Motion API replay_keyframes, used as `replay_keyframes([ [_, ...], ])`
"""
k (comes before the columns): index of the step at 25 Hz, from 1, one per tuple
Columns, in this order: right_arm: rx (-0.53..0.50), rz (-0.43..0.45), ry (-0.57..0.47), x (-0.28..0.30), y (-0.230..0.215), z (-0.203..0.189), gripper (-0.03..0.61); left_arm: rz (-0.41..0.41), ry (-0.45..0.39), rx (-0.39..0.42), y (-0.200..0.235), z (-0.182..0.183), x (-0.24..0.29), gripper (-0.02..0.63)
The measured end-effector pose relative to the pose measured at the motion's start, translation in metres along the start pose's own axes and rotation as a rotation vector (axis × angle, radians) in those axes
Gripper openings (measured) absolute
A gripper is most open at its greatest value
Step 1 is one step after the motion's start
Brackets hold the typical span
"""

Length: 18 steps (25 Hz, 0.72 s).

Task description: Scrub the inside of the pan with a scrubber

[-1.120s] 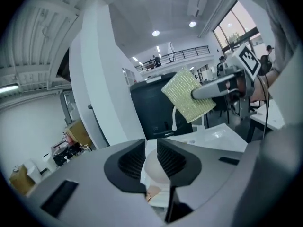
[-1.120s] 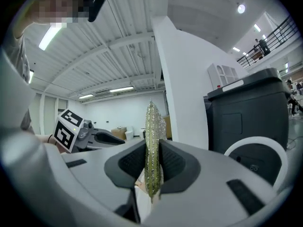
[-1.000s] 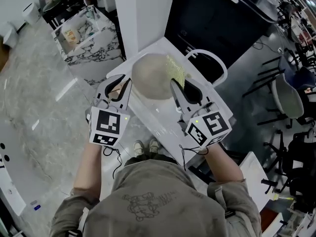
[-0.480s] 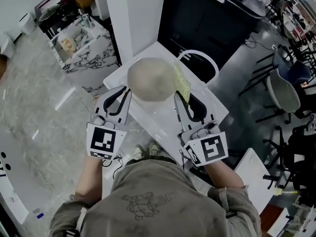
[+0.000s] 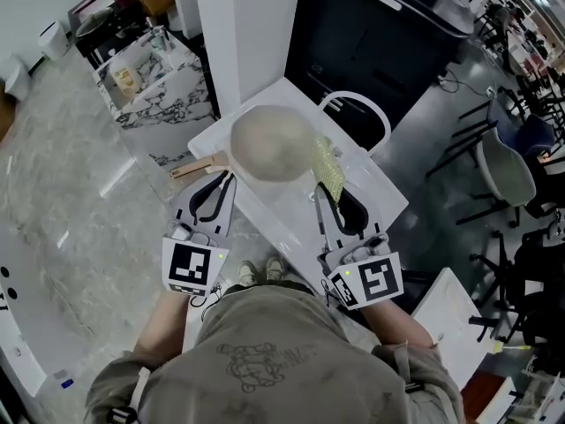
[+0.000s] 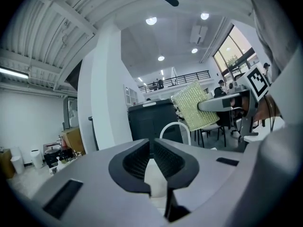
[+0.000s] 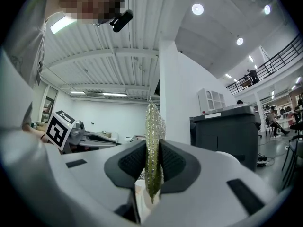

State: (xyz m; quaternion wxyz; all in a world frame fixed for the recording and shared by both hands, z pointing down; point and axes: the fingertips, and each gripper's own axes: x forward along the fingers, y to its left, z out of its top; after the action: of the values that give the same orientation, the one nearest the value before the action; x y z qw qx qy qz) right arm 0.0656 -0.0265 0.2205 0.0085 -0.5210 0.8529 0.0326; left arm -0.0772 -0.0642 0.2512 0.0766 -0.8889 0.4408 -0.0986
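The pan is speckled beige, its handle pale wood; the scrubber yellow-green mesh; the worktop glossy white.

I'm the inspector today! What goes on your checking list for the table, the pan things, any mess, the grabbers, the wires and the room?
surface: white table, bare wherever it shows.
job's things: pan sits on the table with its wooden handle pointing left; yellow-green scrubber is at the pan's right edge, not inside it.
clutter: nothing seen.
grippers: left gripper has just closed its jaws with nothing between them, close to the pan's handle; right gripper is shut on the scrubber.
cables: thin black cables hang under the grippers.
surroundings: black cabinet, white pillar, white chair, marbled floor.
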Motion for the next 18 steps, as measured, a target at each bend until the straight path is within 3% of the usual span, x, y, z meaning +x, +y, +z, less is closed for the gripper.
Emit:
replay_keyframes([
  [18,-0.009,0.004,0.033,-0.011,0.011,-0.012,0.075,-0.023,0.042,0.01,-0.015,-0.01,-0.014,0.034],
])
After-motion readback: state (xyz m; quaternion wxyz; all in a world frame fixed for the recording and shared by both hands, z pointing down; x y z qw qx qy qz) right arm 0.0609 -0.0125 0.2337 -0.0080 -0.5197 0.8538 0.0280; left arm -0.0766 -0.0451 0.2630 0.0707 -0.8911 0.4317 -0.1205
